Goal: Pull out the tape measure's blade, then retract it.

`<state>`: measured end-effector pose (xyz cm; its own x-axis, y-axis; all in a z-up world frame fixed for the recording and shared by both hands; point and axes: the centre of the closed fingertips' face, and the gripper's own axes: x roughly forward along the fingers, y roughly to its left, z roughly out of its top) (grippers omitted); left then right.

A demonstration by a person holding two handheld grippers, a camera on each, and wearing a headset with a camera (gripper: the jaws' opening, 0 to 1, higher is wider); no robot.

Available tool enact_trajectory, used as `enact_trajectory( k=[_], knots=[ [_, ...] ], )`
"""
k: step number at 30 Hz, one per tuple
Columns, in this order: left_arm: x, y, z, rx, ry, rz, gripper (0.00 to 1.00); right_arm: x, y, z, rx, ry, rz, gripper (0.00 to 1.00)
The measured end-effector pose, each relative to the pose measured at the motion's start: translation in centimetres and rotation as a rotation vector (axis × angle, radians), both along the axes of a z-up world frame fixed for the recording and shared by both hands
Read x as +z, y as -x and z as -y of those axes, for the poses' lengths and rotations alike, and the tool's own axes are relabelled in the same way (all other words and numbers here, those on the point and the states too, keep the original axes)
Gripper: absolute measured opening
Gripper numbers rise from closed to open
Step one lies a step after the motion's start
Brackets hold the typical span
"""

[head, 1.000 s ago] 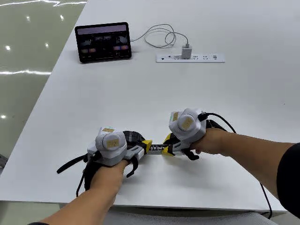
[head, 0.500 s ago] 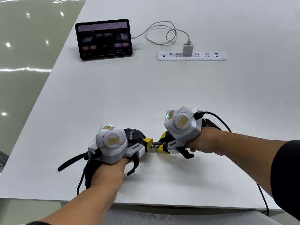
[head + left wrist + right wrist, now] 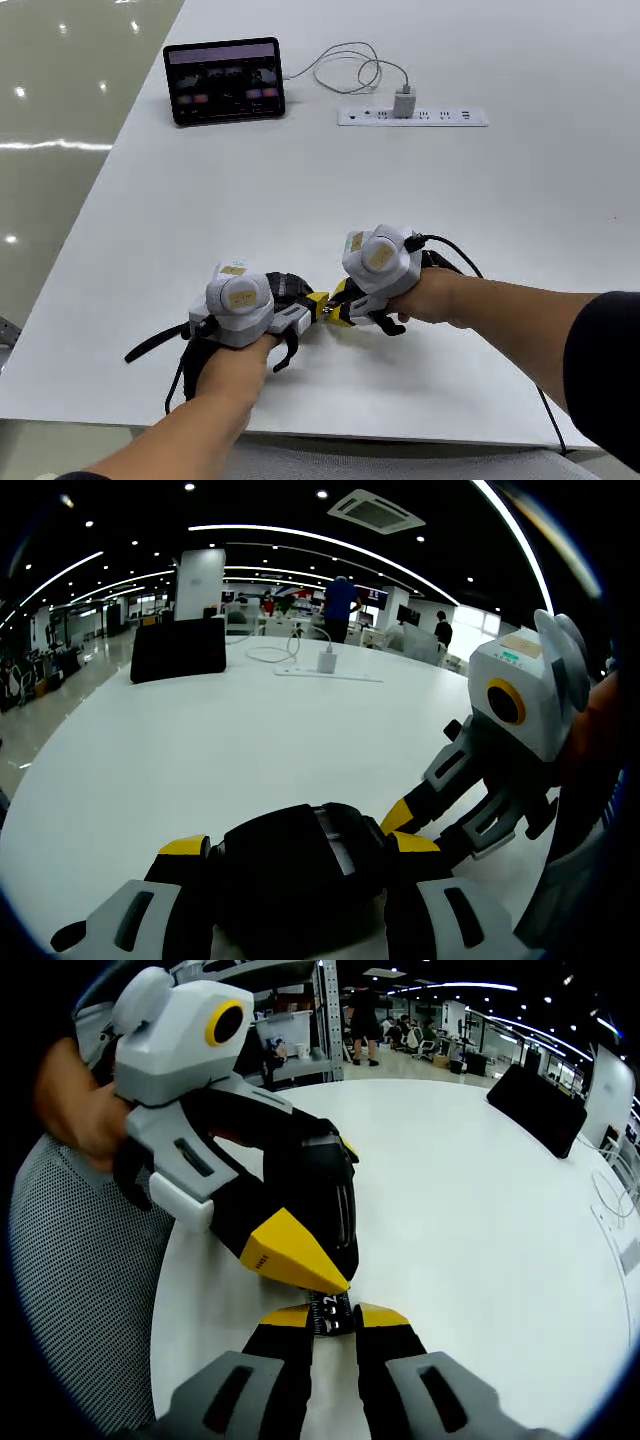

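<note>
At the near edge of the white counter (image 3: 470,190) the two grippers sit nose to nose, almost touching. The left gripper (image 3: 312,305) has its yellow-tipped jaws closed around the black case of the tape measure (image 3: 300,865), one jaw on each flank, and the case rests low against the counter top. The right gripper (image 3: 332,1317) comes in from the opposite side with its jaws pinched narrow on the end of the blade (image 3: 330,1310). Only a short printed stub of blade shows between those tips and the mouth of the case. Judging by that, the blade is all but fully home. That fits either a pull that has barely begun or a retraction that is nearly done, and nothing in this moment settles which. If the pull is not yet made, the right hand has to draw away from the left while the left keeps the case pinned, then feed the blade back. If the return is nearly finished, what is left is to let the last stub slide in and release the tip. Far up the counter a dark tablet (image 3: 224,80) stands propped, with a white power strip (image 3: 412,117) and a looped cable well apart from the work
</note>
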<state>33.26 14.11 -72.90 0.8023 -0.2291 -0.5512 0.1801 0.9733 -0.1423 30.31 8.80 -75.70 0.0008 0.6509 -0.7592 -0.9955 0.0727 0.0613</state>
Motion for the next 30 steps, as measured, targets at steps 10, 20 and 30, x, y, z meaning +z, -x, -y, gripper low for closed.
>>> enact_trajectory(
  k=[10,20,30],
  knots=[
    [0.0,0.0,0.0,0.003,0.007,0.0,0.65,0.1,0.1,-0.9,0.025,-0.04,0.025,0.11],
    [0.0,0.0,0.0,0.002,0.01,0.0,0.65,0.1,0.1,-0.8,0.003,-0.044,-0.016,0.12],
    [0.1,-0.1,0.0,0.002,0.011,0.001,0.65,-0.1,0.2,-0.1,0.023,-0.045,0.025,0.12]
  ],
)
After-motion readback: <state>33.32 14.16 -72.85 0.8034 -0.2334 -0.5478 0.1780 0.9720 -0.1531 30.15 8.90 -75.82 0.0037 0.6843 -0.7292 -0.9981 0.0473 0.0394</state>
